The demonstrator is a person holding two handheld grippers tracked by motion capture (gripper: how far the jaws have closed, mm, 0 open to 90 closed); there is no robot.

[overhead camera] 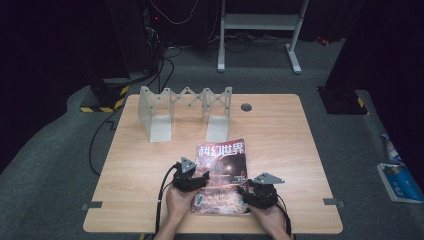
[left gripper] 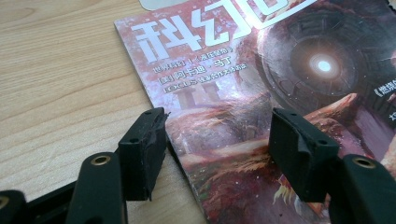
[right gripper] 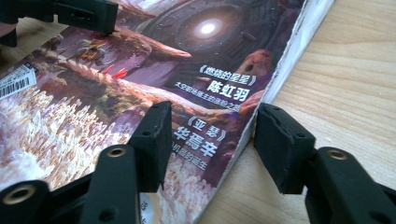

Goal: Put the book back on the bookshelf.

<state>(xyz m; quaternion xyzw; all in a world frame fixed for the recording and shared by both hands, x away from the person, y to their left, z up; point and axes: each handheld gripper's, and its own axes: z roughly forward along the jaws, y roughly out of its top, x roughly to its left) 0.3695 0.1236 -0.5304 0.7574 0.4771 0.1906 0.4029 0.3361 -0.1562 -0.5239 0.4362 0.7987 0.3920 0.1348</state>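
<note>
A magazine (overhead camera: 221,172) with a reddish cover, a glowing disc and white Chinese title characters lies flat on the wooden table (overhead camera: 280,135), near its front edge. My left gripper (overhead camera: 200,180) is at the magazine's left edge. In the left gripper view its jaws stand open (left gripper: 219,144) astride that edge, one pad over bare wood, the other over the cover (left gripper: 224,93). My right gripper (overhead camera: 246,191) is at the magazine's right edge. Its jaws are also open (right gripper: 212,140) and straddle the spine edge (right gripper: 280,70). Neither gripper's pads press on the magazine.
A white folding rack (overhead camera: 184,111) with two upright plates stands at the back of the table, just beyond the magazine. A grey round cable hole (overhead camera: 246,107) sits to its right. Behind the table a white frame (overhead camera: 260,30) stands on the floor, among cables.
</note>
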